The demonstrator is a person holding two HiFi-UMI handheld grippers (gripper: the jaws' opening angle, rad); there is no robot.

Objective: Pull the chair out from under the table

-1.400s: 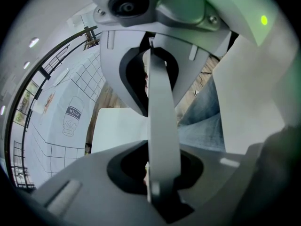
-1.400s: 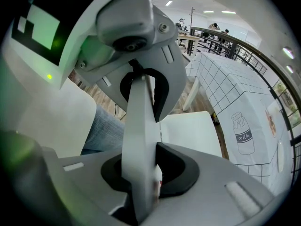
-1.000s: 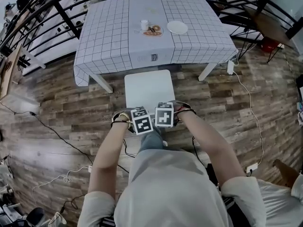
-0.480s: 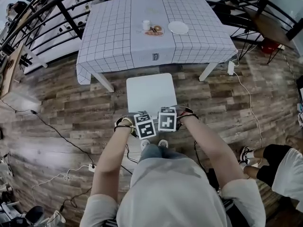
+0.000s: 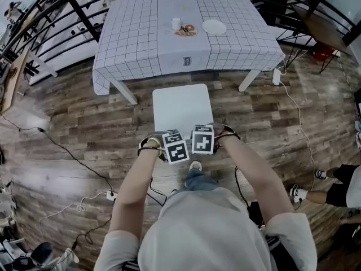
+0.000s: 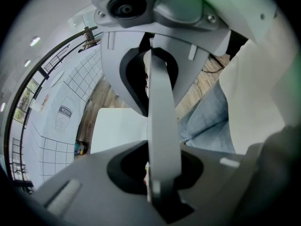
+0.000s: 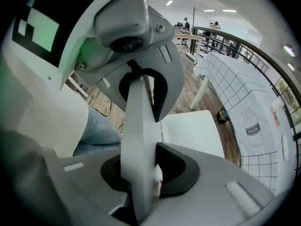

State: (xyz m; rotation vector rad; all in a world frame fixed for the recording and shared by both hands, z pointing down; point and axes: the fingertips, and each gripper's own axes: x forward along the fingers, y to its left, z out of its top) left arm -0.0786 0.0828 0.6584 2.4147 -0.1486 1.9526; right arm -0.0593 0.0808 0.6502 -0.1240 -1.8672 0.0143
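The white chair (image 5: 181,109) stands on the wood floor in front of the checked-cloth table (image 5: 135,44), with a strip of floor showing between seat and cloth. Both grippers hold the top edge of its backrest from above. My left gripper (image 5: 175,147) and right gripper (image 5: 203,140) sit side by side at the near edge, markers up. In the left gripper view the pale backrest edge (image 6: 162,121) runs between the jaws of the left gripper (image 6: 160,126); the seat (image 6: 117,128) lies beyond. The right gripper (image 7: 141,140) clamps the backrest (image 7: 137,126) in the same way, above the seat (image 7: 193,128).
On the table are a cup (image 5: 176,23), a plate of food (image 5: 185,31) and an empty plate (image 5: 214,27). Cables and a power strip (image 5: 111,195) lie on the floor. A black railing (image 5: 84,21) curves behind. Another person's legs (image 5: 333,188) are at the right.
The chair and both grippers have come back from the table toward me, widening the gap between seat and tablecloth. Both grips are unchanged. The person at the right has shifted.
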